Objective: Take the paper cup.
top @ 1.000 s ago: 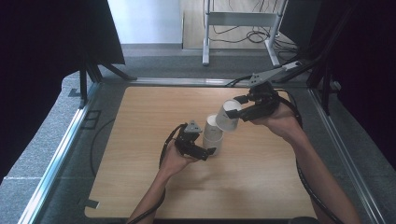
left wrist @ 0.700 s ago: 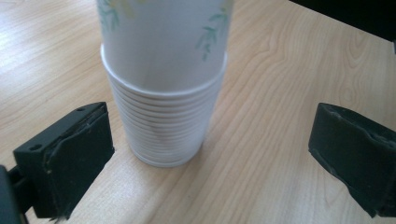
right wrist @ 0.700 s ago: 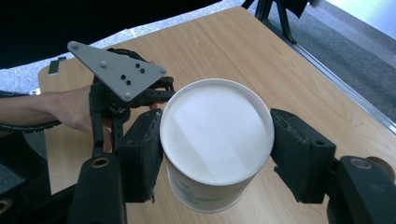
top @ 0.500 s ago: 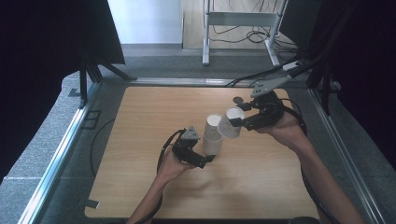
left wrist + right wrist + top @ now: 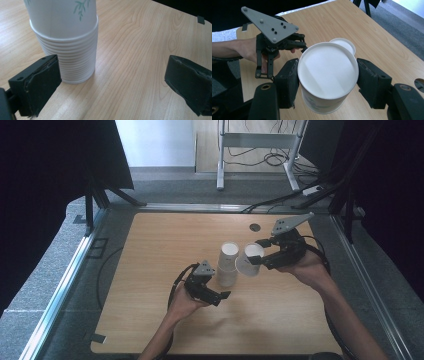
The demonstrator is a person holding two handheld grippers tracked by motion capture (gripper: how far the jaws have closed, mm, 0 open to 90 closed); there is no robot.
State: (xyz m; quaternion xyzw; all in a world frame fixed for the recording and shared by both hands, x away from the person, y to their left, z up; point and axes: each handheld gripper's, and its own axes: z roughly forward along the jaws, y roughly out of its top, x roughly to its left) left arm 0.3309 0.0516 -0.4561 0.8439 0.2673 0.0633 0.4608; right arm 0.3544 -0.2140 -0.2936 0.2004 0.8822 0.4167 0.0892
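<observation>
Wood-grain table (image 5: 150, 270) carries the whole scene, and reading across it from the left, the left gripper (image 5: 220, 296) comes first. It rests low on the table just in front of the stack of paper cups (image 5: 227, 265), with its jaws spread wide and nothing between them. In the left gripper view the stack (image 5: 67, 47) stands upright beside the near jaw, clear of both pads, so this hand probably sits there ready to steady the base rather than to lift anything.

Next to the right, the stack itself stands near the middle of the table, its many nested rims showing as tight rings and a leaf print on the top cup.

Just right of the stack, the single cup (image 5: 248, 260) hangs in the air, tilted so that its mouth faces back toward the person. The right gripper (image 5: 260, 259) is clamped on it; in the right gripper view its two pads press on opposite sides of the cup (image 5: 327, 75) just under the rim, a hold that leaves the cup's body free. It is apart from the stack now, so I judge the separating step done, with setting it down likely next.
</observation>
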